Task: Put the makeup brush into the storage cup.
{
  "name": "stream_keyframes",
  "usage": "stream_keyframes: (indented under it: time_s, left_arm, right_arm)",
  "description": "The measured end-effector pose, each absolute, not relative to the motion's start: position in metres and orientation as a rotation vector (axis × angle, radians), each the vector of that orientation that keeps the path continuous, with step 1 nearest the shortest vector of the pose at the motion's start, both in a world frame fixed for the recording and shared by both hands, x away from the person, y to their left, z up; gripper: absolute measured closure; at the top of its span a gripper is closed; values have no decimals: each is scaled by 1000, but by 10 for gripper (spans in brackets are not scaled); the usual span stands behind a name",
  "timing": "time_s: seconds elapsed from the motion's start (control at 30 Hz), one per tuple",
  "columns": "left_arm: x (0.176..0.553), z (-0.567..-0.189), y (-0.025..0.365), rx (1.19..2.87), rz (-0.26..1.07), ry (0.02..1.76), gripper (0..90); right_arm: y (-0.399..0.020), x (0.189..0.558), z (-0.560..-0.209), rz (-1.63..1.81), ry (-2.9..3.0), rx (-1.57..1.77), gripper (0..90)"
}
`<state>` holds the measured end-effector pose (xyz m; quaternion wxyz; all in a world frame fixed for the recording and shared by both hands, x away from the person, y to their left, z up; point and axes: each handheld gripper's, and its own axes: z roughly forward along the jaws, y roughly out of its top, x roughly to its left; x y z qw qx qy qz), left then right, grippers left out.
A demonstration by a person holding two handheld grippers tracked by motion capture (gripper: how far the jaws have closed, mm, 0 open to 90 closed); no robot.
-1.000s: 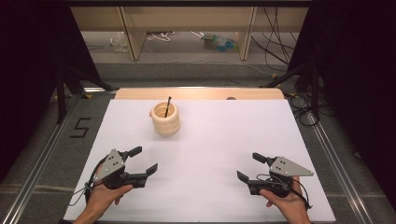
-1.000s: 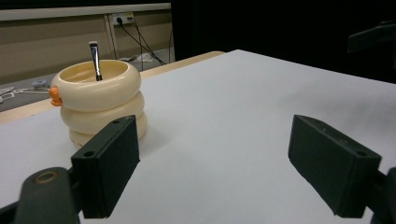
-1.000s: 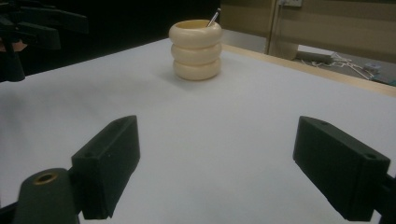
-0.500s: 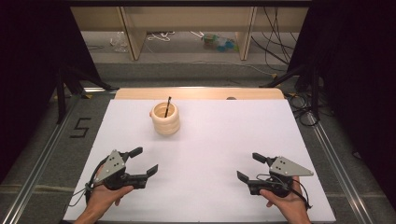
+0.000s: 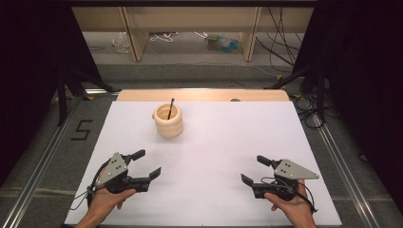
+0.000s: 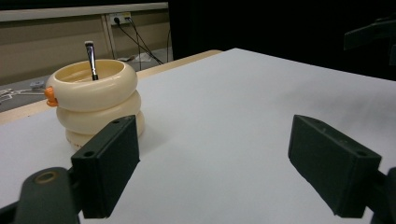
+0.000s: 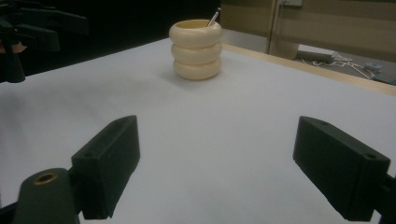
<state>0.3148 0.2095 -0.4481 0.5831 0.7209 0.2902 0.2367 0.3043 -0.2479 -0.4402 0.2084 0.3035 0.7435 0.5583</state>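
Both grippers sit low over the white table point(image 5: 214, 156) at the person's near edge, well apart from each other. The left gripper point(image 5: 148, 164) is held in the left hand point(image 5: 105, 202) at the near left; its jaws are spread wide with nothing between them, and they point toward the far middle of the table. In the left gripper view, bare white surface shows in the gap between the two black jaws. The right gripper point(image 5: 254, 169) is held in the right hand point(image 5: 291, 207) at the near right, jaws likewise spread wide and holding nothing, pointing left and slightly away. The cream ribbed cup point(image 5: 168, 120), shaped like three stacked rings, stands upright on the far left-centre of the table, well apart from both grippers and nearer the left one. A thin dark brush point(image 5: 169, 109) stands tilted inside it, its tip above the rim. A small orange knob point(image 6: 50, 95) shows on the cup's side in the left gripper view.
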Motion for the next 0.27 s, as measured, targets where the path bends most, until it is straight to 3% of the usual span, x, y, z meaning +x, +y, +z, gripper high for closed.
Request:
stream_keyframes:
  time_s: [0.27]
  left_arm:
    - [316, -449, 209, 1688, 554, 674, 163]
  right_arm:
    - [-248, 302, -439, 1543, 2098, 886, 159]
